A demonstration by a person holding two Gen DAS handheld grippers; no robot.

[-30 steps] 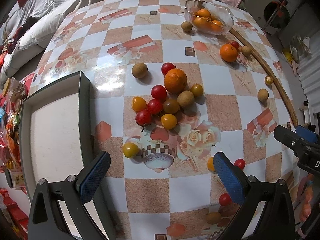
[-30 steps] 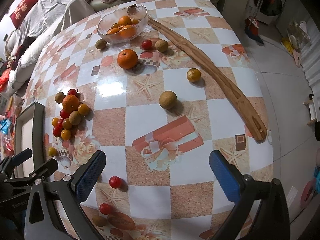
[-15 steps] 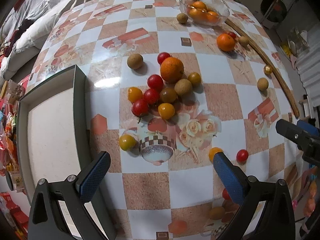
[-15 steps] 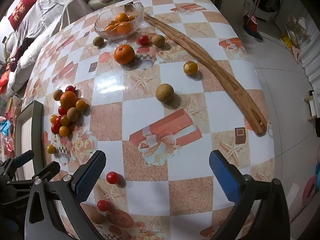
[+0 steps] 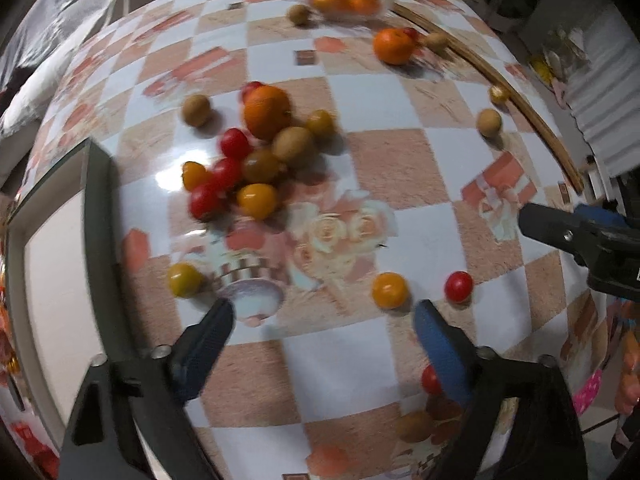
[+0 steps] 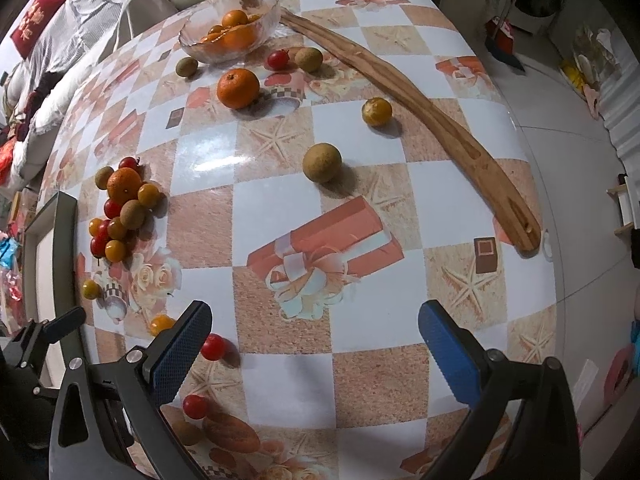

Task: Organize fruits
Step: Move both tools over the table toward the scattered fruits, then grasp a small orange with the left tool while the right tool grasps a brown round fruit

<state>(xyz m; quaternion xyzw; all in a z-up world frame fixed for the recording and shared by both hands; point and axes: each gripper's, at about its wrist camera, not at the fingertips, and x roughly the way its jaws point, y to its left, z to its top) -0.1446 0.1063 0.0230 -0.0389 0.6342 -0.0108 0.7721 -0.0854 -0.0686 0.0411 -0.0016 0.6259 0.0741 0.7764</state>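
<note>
The fruits lie scattered over the checkered surface (image 6: 280, 208): in the right wrist view a cluster (image 6: 122, 210) of one orange, red and yellow cherry tomatoes and small brown fruits sits at the left middle of the frame, just beside the grey tray (image 6: 66, 240) at the left edge. In the upper part of that frame a glass bowl (image 6: 264, 20) holds several oranges, and below it a lone orange (image 6: 238, 88) rests on the surface, with a red tomato (image 6: 277, 59) and a brown fruit (image 6: 309, 59) to its right. A round brown fruit (image 6: 322, 162) sits near the frame's centre, a small orange-yellow fruit (image 6: 377, 111) up and right of it, and a long curved wooden piece (image 6: 420, 108) runs from the bowl toward the right edge. Low in the frame, a red tomato (image 6: 212, 347) lies just beside the left finger of the right gripper (image 6: 316, 344), another red tomato (image 6: 195, 406) lower still. The right gripper's jaws stand wide apart, holding nothing. In the blurred left wrist view, the left gripper (image 5: 320, 340) hangs over the surface at the bottom of the frame, jaws also wide apart and empty; a yellow tomato (image 5: 390, 290) and a red tomato (image 5: 459, 286) lie just above its right finger, another yellow tomato (image 5: 185, 280) above its left finger.
</note>
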